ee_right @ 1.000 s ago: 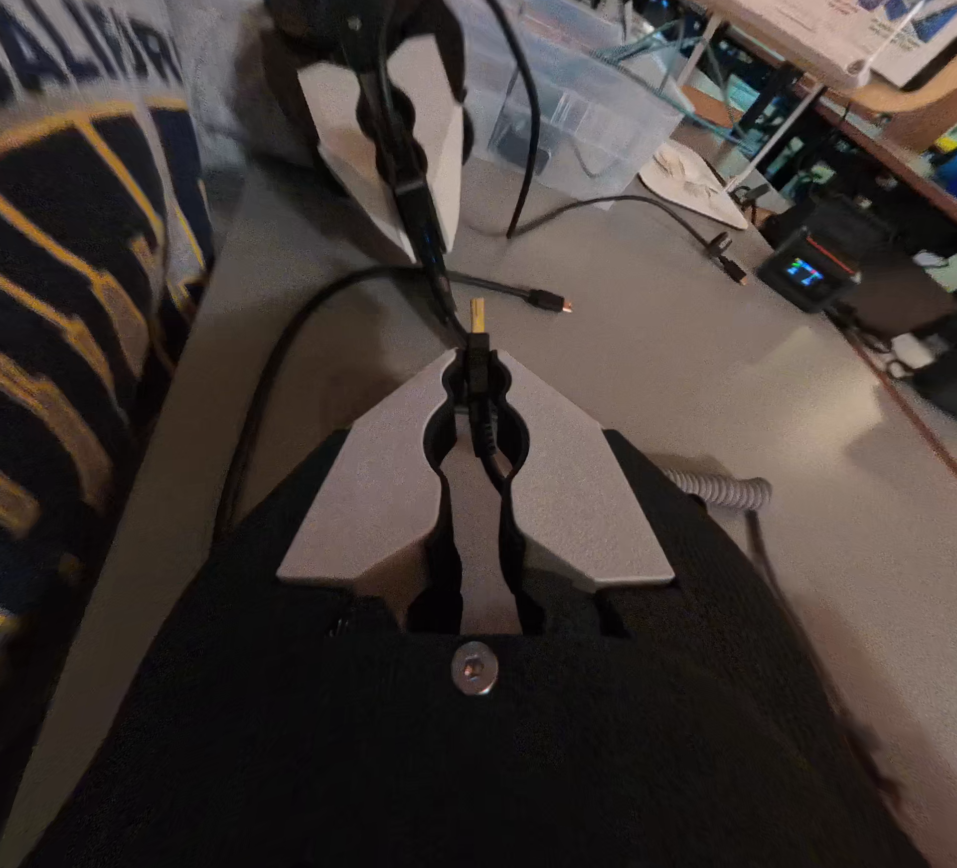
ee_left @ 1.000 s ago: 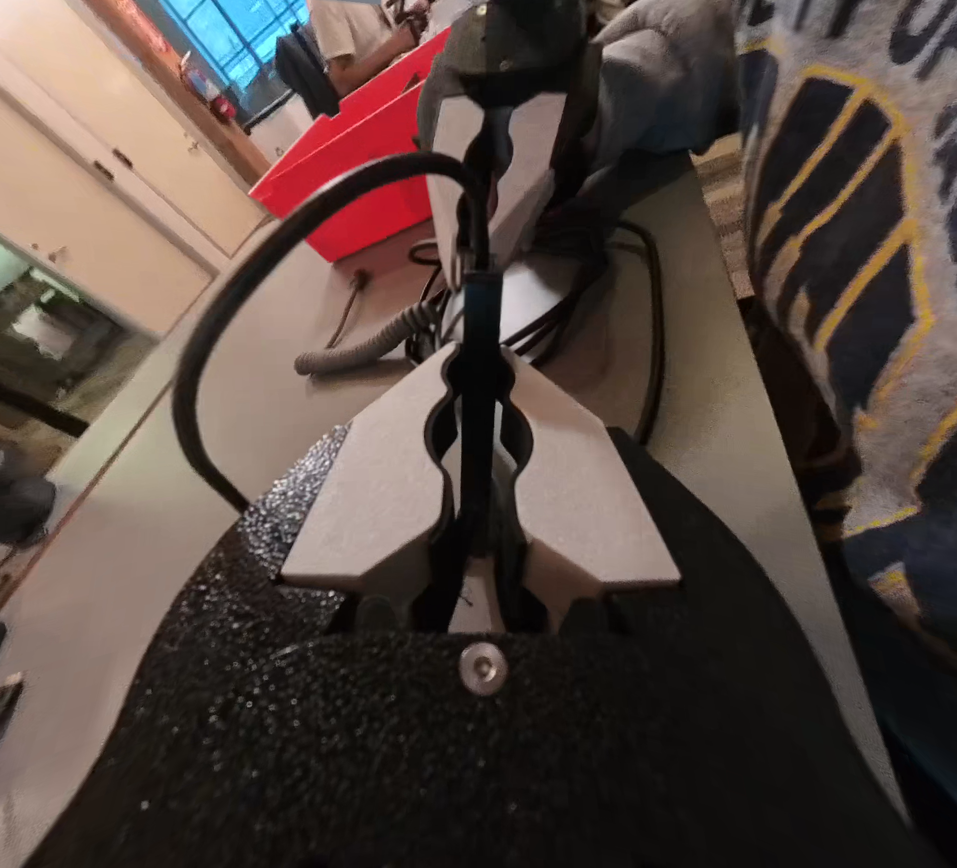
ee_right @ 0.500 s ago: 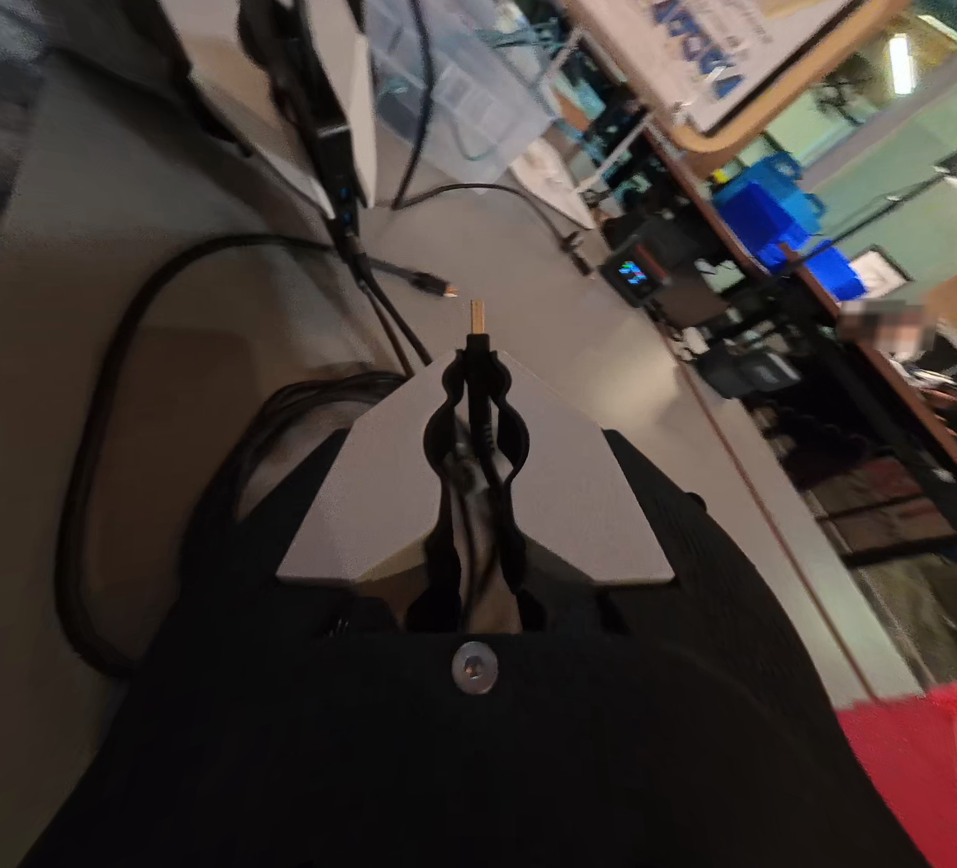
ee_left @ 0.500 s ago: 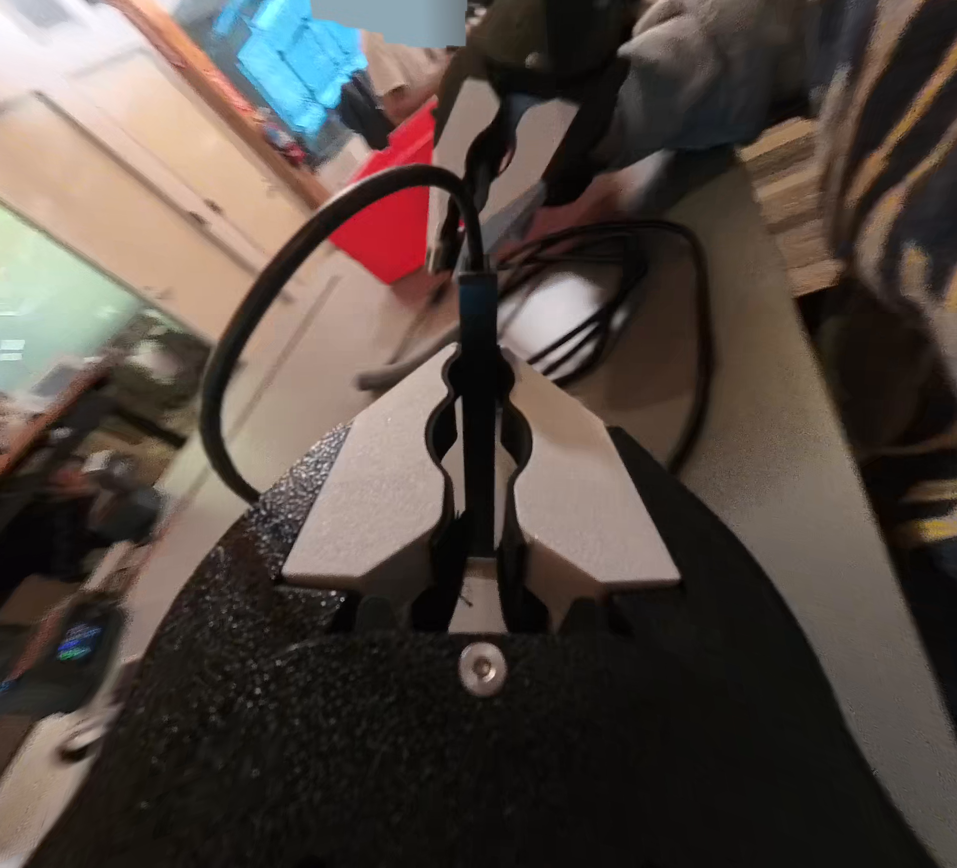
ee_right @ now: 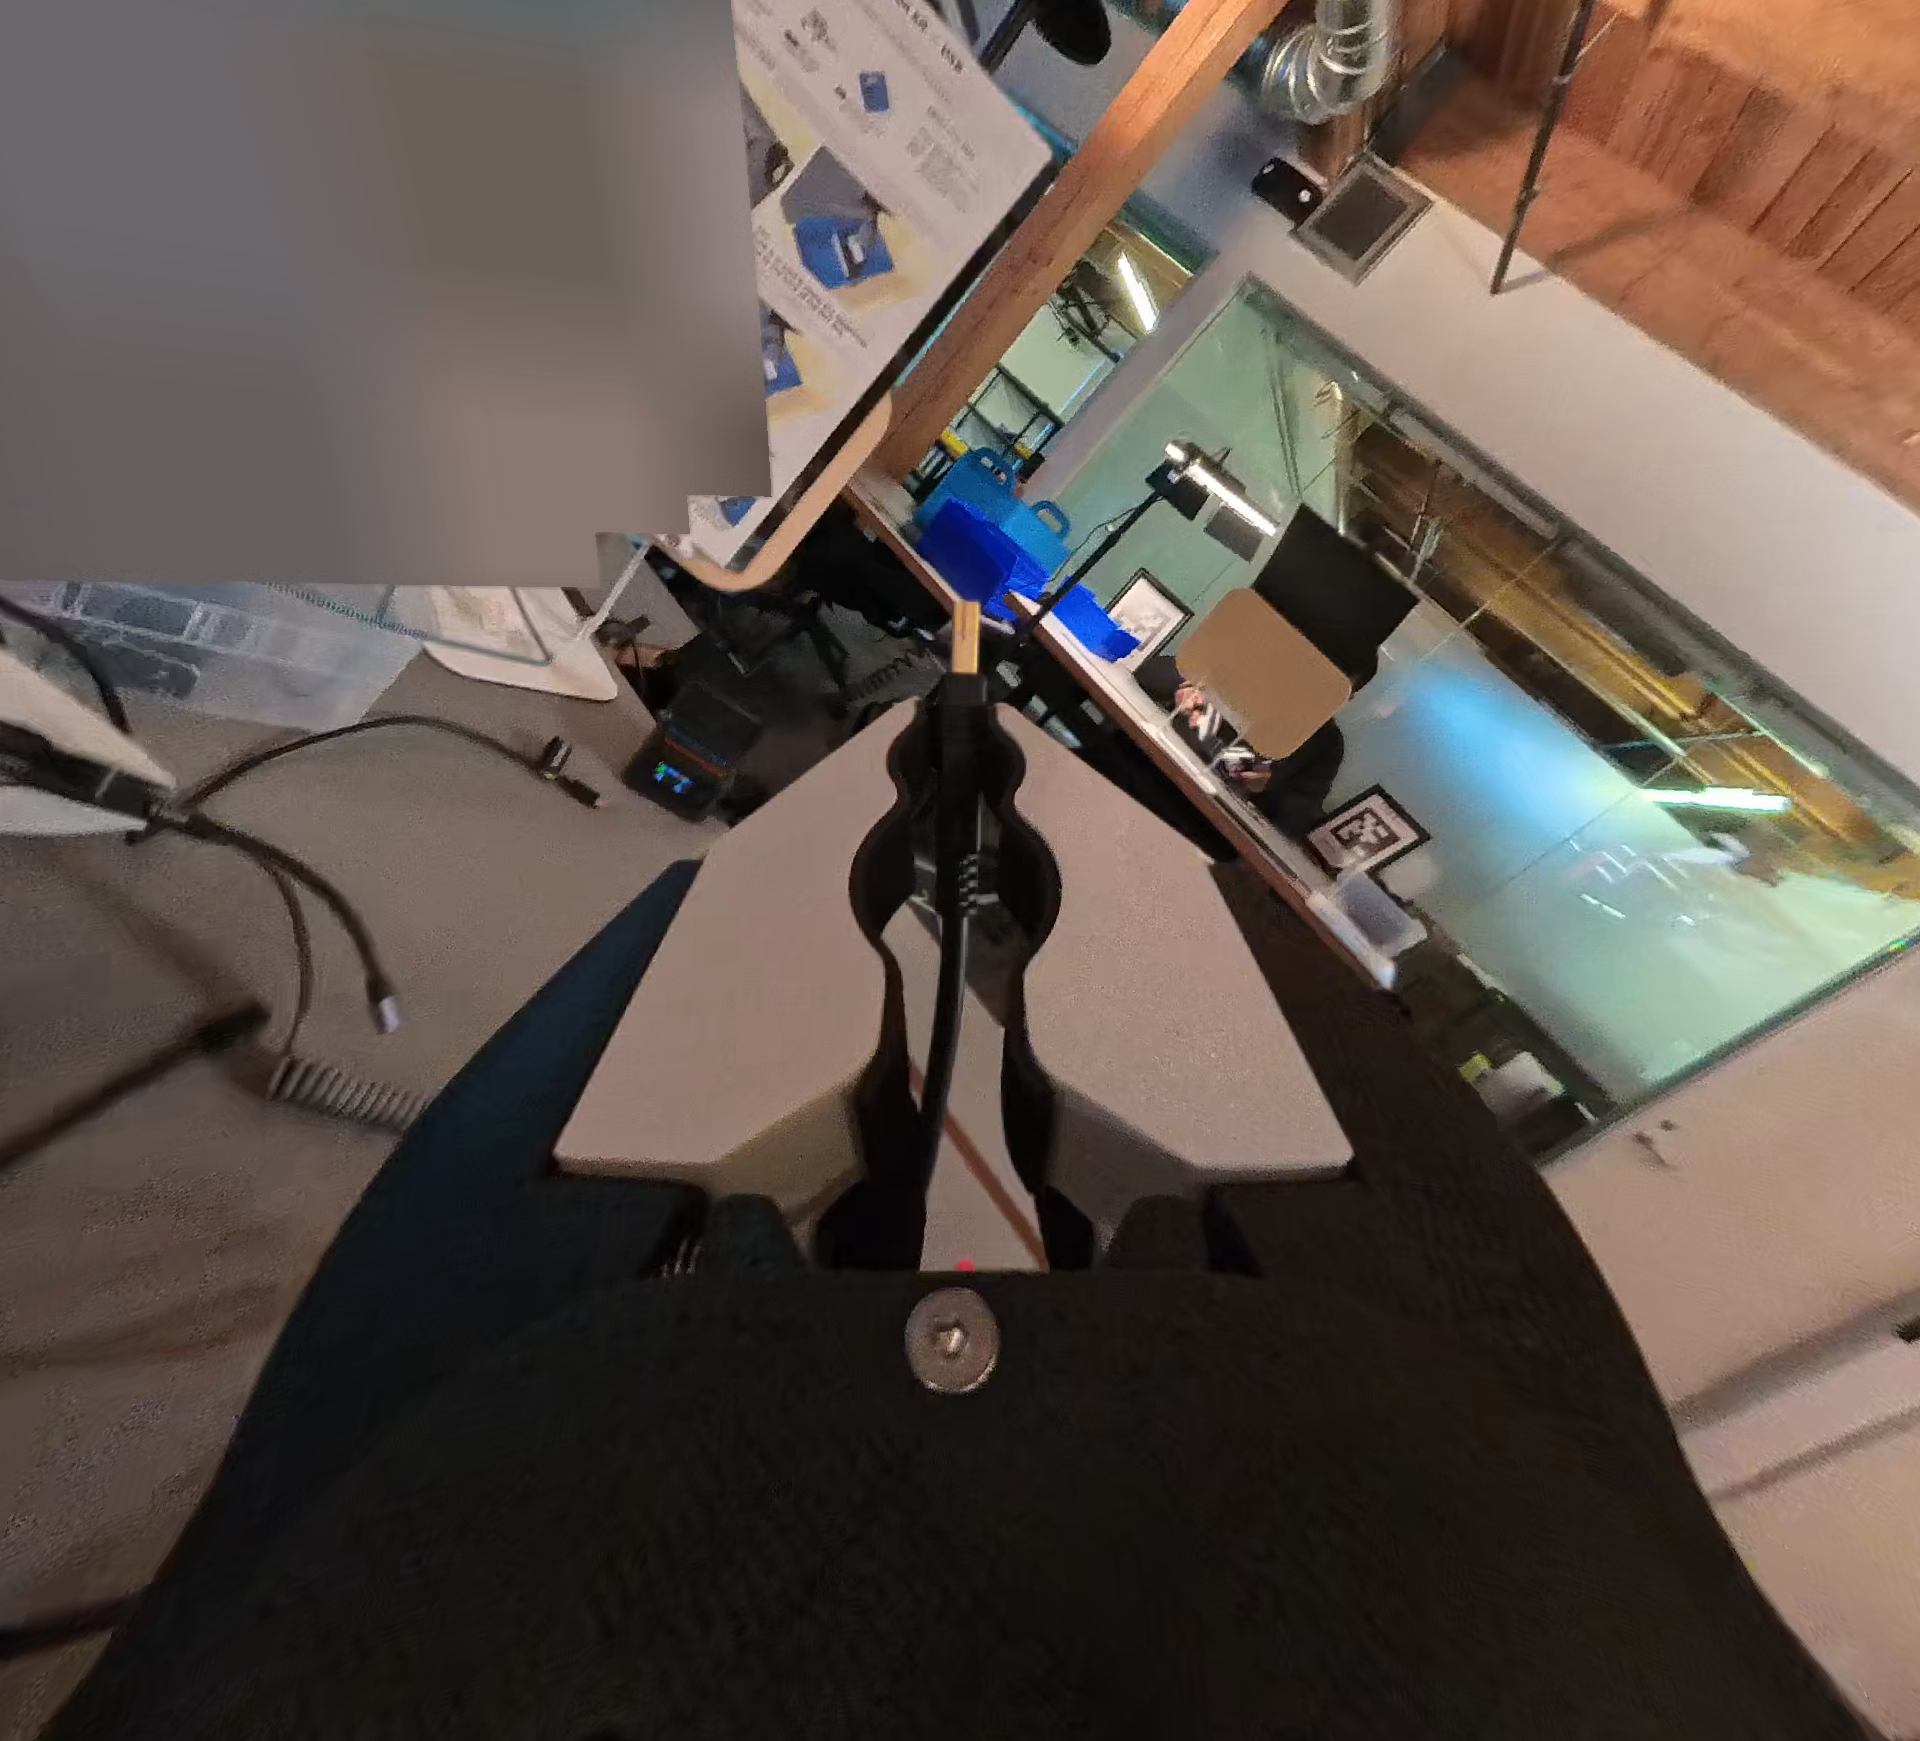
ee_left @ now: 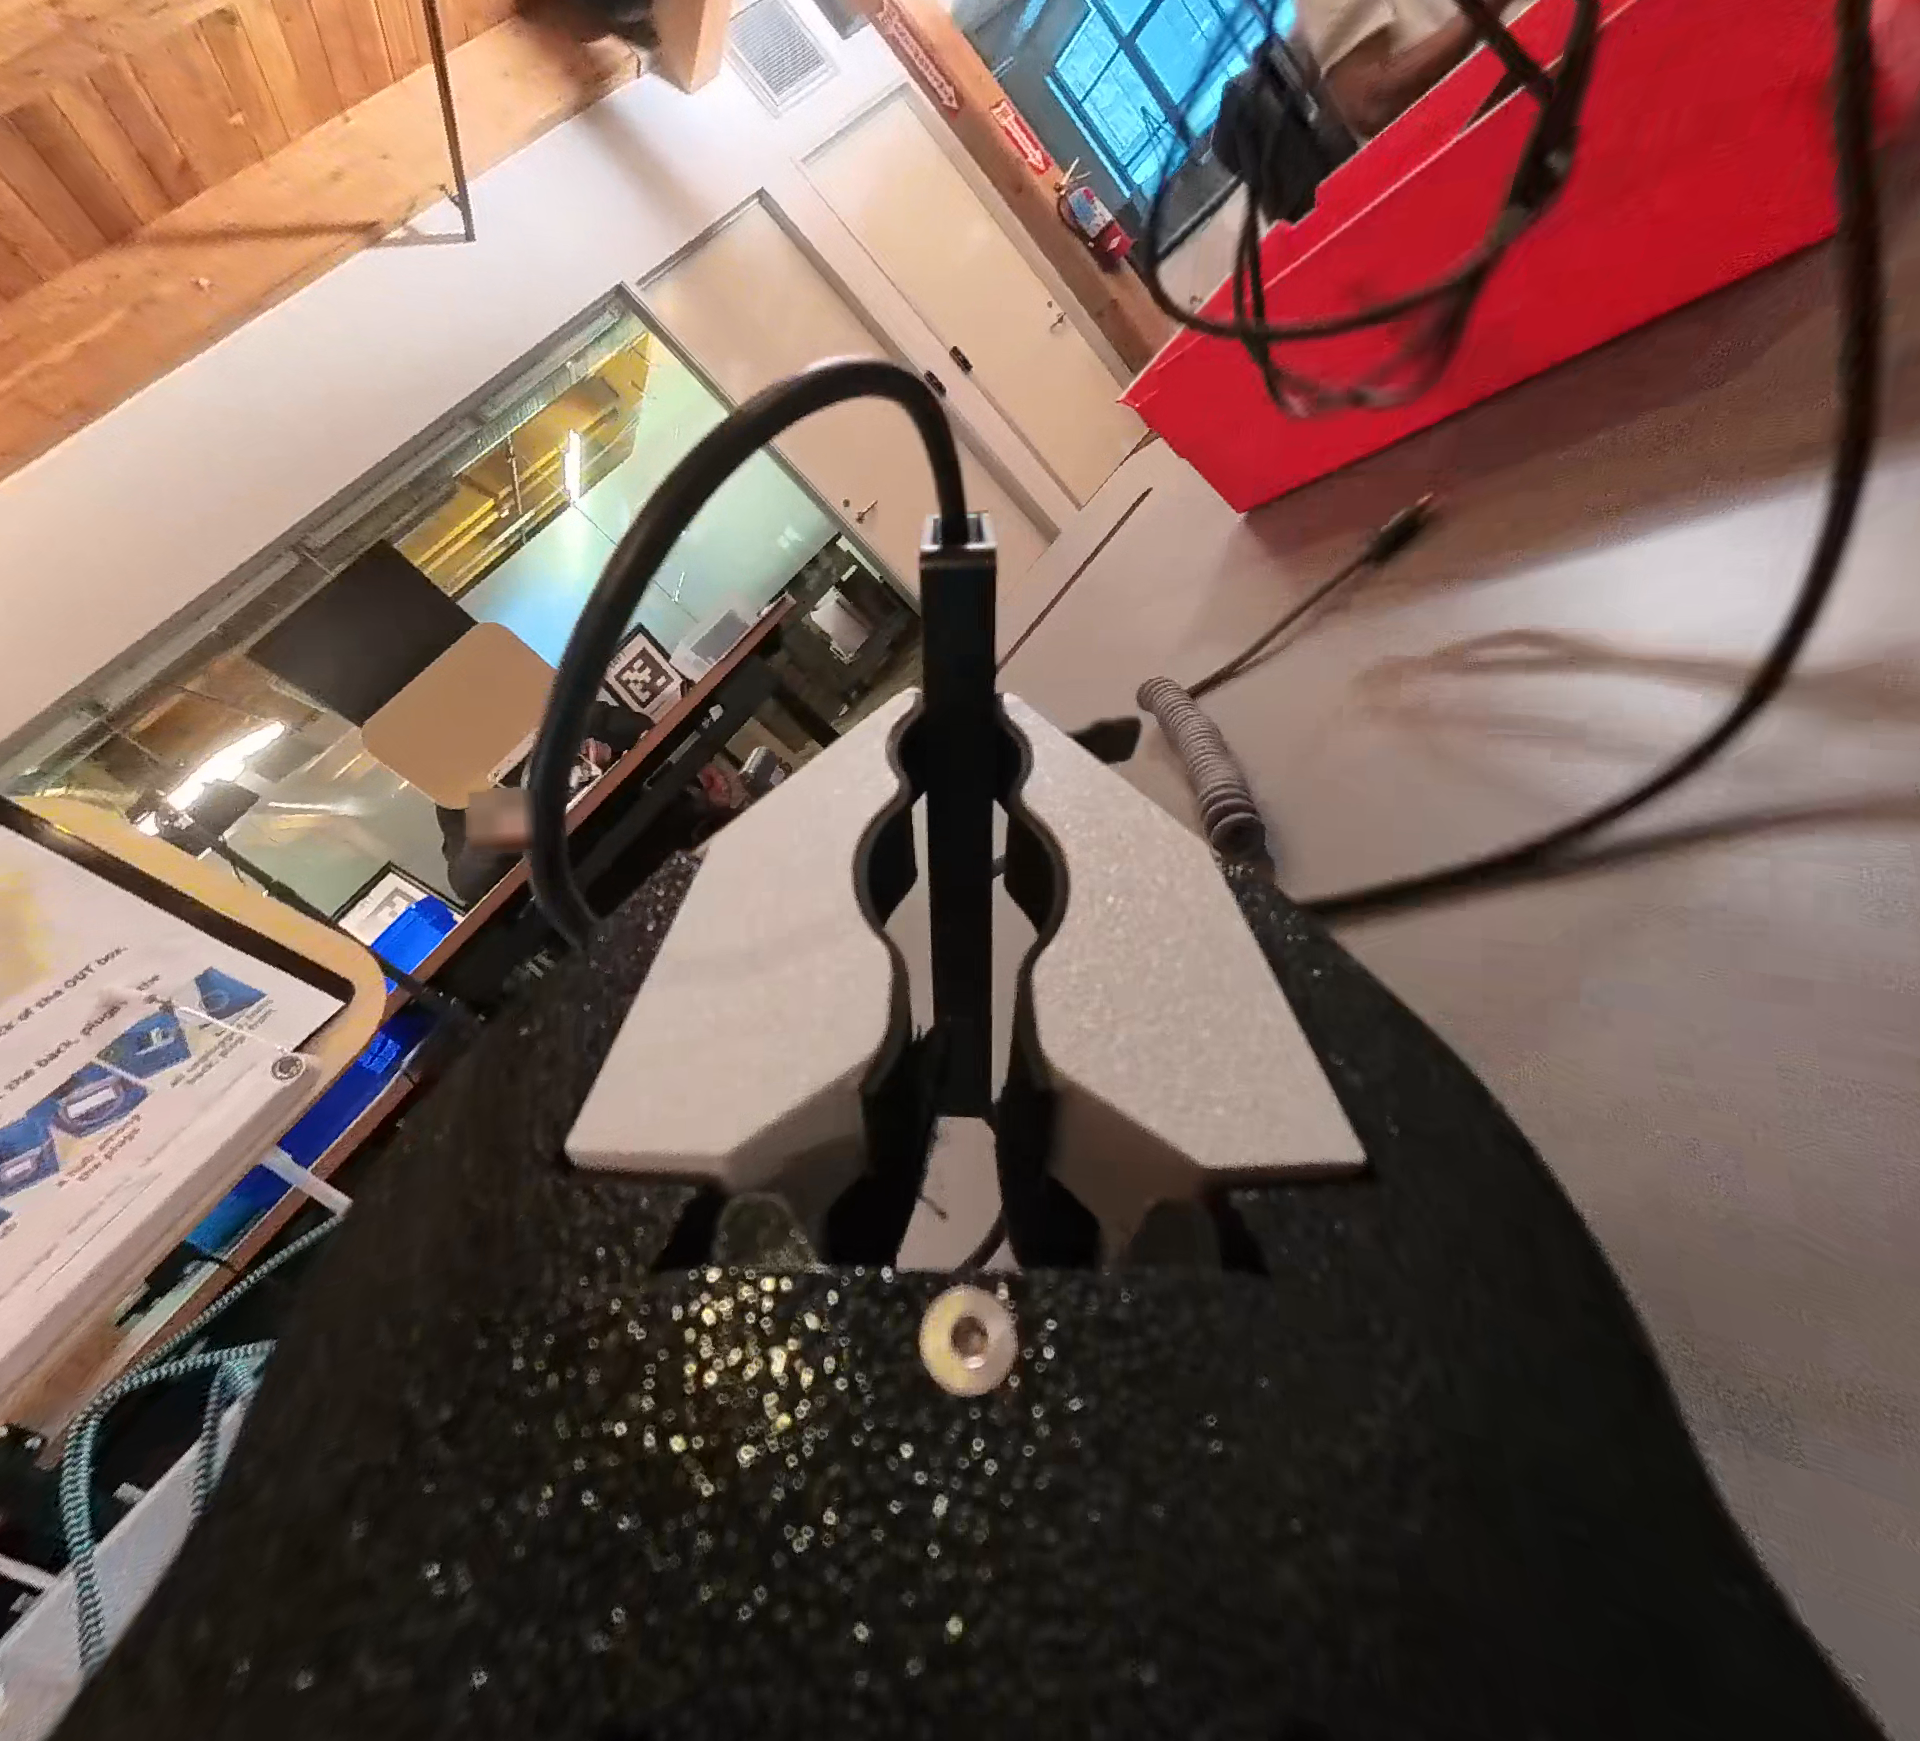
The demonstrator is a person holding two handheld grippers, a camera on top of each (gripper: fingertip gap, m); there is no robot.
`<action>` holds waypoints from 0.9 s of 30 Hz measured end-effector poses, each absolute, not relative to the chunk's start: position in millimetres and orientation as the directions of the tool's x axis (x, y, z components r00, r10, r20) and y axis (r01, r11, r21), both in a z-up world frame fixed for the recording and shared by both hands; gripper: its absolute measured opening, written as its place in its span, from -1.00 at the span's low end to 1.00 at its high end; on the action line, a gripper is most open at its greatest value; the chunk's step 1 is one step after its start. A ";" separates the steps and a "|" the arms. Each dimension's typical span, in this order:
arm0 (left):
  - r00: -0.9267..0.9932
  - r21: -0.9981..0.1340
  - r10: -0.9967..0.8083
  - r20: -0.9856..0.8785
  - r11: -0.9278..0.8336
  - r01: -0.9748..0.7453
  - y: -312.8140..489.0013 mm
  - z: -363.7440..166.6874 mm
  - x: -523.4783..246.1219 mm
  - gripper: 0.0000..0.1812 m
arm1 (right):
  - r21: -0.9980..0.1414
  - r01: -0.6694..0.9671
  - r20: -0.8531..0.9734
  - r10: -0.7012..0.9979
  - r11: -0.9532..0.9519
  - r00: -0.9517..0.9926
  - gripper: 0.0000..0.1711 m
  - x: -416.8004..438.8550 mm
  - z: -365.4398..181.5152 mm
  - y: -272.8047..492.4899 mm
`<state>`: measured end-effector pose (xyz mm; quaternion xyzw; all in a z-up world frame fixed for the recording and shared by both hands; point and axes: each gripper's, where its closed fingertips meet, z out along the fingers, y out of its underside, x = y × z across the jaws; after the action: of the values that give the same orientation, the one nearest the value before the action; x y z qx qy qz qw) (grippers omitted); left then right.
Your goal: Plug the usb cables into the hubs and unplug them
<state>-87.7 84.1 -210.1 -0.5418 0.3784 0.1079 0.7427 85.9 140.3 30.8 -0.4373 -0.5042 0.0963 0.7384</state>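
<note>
My left hand-held gripper (ee_left: 958,735) clamps hub (ee_left: 958,756); right hand-held gripper (ee_right: 958,735) pinches cable plug (ee_right: 966,647). Both point away; misaligned plug could jam port.

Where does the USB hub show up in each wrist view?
Left wrist view: the USB hub stands upright at centre, clamped between the left gripper fingers.
Right wrist view: far left edge, a dark strip between that gripper's pale fingers, mostly cut off; the right gripper holds a USB cable at centre.
Shared landmark: the grey coiled cable on the table.
</note>
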 end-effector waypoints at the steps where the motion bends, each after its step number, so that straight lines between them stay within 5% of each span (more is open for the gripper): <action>1: 0.686 -0.719 -0.250 -0.683 0.392 -0.574 83.8 -210.3 -86.9 -0.91 | -0.736 0.300 0.668 0.582 0.606 0.464 -0.92 83.6 45.7 139.0; 10: 0.666 -0.706 -0.258 -0.700 0.392 -0.590 83.7 -213.5 -84.9 -0.91 | -0.584 0.514 0.802 0.349 0.628 0.485 -0.91 97.4 175.6 179.8; 19: 0.645 -0.695 -0.274 -0.714 0.389 -0.605 84.8 -217.7 -81.8 -0.91 | -0.596 0.594 0.781 0.217 0.540 0.586 -0.92 156.4 279.2 210.2; 27: 0.636 -0.693 -0.285 -0.717 0.384 -0.610 85.8 -219.9 -80.3 -0.91 | -0.687 0.592 0.702 0.174 0.422 0.691 -0.92 215.2 310.6 234.3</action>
<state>-80.3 85.8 -219.9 -0.5434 0.4115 0.1124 0.7231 215.2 234.3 310.6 -0.5199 -0.3680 -0.1377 0.7585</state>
